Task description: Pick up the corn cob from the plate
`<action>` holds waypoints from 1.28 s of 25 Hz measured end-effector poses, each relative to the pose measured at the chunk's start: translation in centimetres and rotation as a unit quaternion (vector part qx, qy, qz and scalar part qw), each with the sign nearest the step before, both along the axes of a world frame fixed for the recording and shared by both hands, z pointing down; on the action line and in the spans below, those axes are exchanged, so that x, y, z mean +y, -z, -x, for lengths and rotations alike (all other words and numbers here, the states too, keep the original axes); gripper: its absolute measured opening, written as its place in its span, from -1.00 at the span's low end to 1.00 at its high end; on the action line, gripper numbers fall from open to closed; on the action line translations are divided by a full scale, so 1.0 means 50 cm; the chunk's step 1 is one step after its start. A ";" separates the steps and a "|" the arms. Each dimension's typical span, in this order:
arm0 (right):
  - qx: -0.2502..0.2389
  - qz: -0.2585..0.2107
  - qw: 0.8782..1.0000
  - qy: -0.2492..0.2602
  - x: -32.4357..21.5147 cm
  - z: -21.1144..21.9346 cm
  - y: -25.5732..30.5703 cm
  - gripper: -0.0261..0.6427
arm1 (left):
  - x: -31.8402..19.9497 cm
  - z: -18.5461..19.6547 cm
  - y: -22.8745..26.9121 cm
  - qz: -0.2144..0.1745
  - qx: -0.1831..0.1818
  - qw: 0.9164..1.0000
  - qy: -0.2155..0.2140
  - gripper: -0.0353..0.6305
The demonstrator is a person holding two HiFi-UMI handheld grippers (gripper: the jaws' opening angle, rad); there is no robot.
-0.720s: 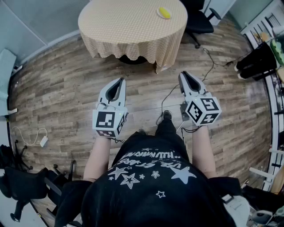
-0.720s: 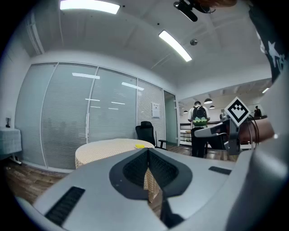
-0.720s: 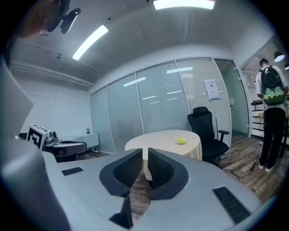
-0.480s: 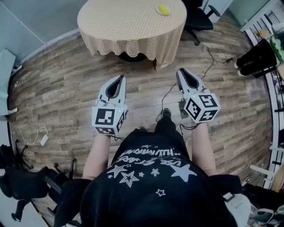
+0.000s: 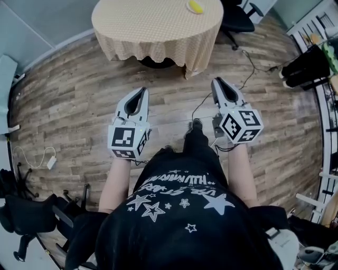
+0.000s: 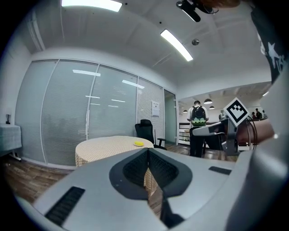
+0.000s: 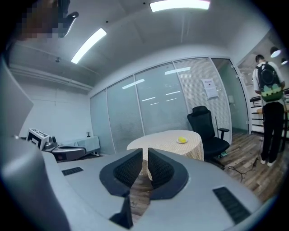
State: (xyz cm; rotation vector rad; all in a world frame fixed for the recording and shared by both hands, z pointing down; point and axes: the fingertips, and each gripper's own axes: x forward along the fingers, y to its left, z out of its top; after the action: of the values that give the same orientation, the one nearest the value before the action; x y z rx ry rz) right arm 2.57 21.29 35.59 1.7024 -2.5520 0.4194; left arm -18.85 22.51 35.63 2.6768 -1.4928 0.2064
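Observation:
A yellow corn cob [image 5: 196, 6] lies on a small plate [image 5: 188, 8] at the far right edge of a round table [image 5: 153, 26] with a beige cloth. The cob [image 6: 138, 143] also shows small in the left gripper view, and the cob [image 7: 182, 140] in the right gripper view. Both grippers are held level over the wooden floor, well short of the table. My left gripper [image 5: 142, 90] is shut with its jaws together and nothing between them [image 6: 147, 151]. My right gripper [image 5: 216, 80] is likewise shut and empty [image 7: 145, 151].
A black office chair [image 5: 237, 21] stands behind the table at the right. Cables [image 5: 248, 68] trail across the floor ahead of the right gripper. A person with a green backpack [image 7: 268, 90] stands far right. Dark chairs [image 5: 21, 216] sit at the lower left, shelving [image 5: 317, 31] at the right.
The person's foot has stepped forward and both grippers ride slightly further up the picture. The table sits a little higher in view. Both grippers stay shut.

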 end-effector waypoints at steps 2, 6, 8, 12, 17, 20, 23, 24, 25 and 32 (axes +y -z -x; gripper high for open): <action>-0.012 -0.011 1.000 -0.007 0.001 -0.006 0.006 -0.76 | 0.002 0.000 0.000 -0.001 0.009 1.000 -0.003 -0.88; -0.020 -0.015 1.000 -0.018 -0.002 -0.028 -0.002 -0.76 | -0.010 -0.007 -0.014 0.004 0.011 1.000 -0.005 -0.88; -0.022 -0.010 0.999 -0.024 -0.007 -0.044 -0.014 -0.76 | -0.020 -0.016 -0.024 0.009 0.008 1.000 -0.006 -0.88; -0.027 0.003 0.999 -0.029 -0.034 -0.075 -0.036 -0.76 | -0.047 -0.041 -0.029 0.011 0.002 1.000 -0.008 -0.88; -0.035 0.008 0.999 -0.030 -0.115 -0.096 -0.048 -0.76 | -0.100 -0.060 -0.029 0.014 -0.001 1.000 -0.003 -0.88; -0.044 0.009 0.999 -0.026 -0.176 -0.091 -0.054 -0.76 | -0.140 -0.056 -0.039 0.021 -0.012 1.000 0.003 -0.88; -0.042 0.016 0.999 -0.010 -0.230 -0.085 -0.060 -0.76 | -0.188 -0.059 -0.044 0.036 -0.008 0.999 0.014 -0.88; -0.040 0.016 0.999 -0.006 -0.247 -0.089 -0.059 -0.76 | -0.204 -0.066 -0.042 0.037 -0.006 0.999 0.014 -0.88; -0.040 0.016 0.999 -0.004 -0.265 -0.096 -0.059 -0.76 | -0.223 -0.076 -0.040 0.036 -0.006 0.999 0.013 -0.87; -0.047 0.024 0.999 0.005 -0.407 -0.189 -0.060 -0.76 | -0.351 -0.162 -0.019 0.032 0.001 0.999 0.029 -0.88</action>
State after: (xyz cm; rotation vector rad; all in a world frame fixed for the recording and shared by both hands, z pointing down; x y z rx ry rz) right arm 12.02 0.94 38.57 1.6933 -2.5909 0.5690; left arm -10.75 4.94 36.56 2.5804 -1.5335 0.2424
